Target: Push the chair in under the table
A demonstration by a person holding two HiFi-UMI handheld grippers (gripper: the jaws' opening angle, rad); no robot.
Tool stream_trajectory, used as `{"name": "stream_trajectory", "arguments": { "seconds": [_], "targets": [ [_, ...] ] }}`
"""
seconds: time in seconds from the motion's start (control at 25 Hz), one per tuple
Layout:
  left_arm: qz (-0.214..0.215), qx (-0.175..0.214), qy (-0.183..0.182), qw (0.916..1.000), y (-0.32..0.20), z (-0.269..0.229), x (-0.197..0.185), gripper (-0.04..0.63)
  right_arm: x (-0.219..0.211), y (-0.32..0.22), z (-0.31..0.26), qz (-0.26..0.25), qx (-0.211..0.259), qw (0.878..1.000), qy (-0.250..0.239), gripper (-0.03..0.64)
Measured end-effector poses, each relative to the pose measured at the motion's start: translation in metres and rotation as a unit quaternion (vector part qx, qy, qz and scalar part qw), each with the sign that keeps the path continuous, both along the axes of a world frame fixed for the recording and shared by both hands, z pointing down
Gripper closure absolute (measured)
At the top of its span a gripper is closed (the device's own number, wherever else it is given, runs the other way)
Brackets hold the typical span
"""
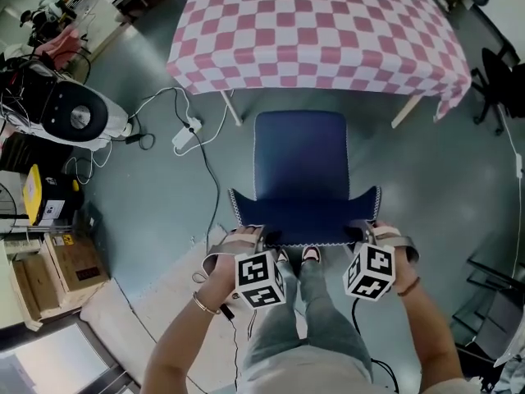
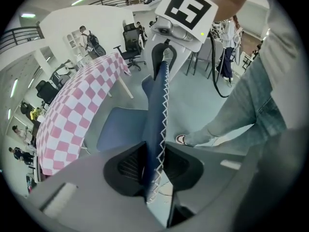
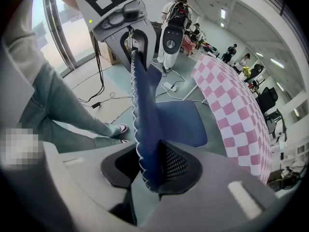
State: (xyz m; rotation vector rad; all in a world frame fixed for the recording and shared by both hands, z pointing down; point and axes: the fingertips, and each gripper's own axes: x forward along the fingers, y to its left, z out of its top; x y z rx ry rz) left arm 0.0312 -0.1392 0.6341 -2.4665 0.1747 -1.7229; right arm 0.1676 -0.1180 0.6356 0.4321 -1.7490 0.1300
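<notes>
A blue chair (image 1: 299, 154) stands with its seat facing the table (image 1: 320, 31), which has a pink-and-white checked cloth. The chair's backrest (image 1: 303, 220) is nearest me. My left gripper (image 1: 261, 235) is shut on the backrest's left top edge, and my right gripper (image 1: 367, 232) is shut on its right top edge. In the left gripper view the backrest (image 2: 157, 120) runs upright between the pads of the left gripper (image 2: 155, 166). In the right gripper view the backrest (image 3: 145, 120) sits the same way in the right gripper (image 3: 149, 166). The seat's front is just short of the table's near edge.
The person's legs (image 1: 312, 302) stand right behind the chair. A white machine (image 1: 78, 117), a power strip (image 1: 187, 134) with cables and cardboard boxes (image 1: 74, 261) lie to the left. A black office chair (image 1: 500, 80) stands at the right. Two wooden table legs (image 1: 232, 107) flank the gap.
</notes>
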Motion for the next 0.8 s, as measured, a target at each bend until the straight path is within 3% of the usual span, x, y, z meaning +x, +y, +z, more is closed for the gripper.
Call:
{"name": "stream_trajectory", "arguments": {
  "seconds": [0.4,0.68,0.8],
  "targets": [
    [0.001,-0.035,0.013,0.9993,0.001,0.001,0.002,0.515,0.001,-0.001,0.002,0.005,-0.009,1.0,-0.025,0.518],
    [-0.017,-0.014,0.016,0.9996,-0.02,0.0,0.013,0.517,0.013,-0.025,0.002,0.016,0.003,1.0,-0.017,0.518],
    [-0.021,-0.025,0.014,0.9994,-0.034,0.002,0.015,0.514,0.015,-0.04,0.003,0.016,-0.002,1.0,-0.015,0.518]
  ]
}}
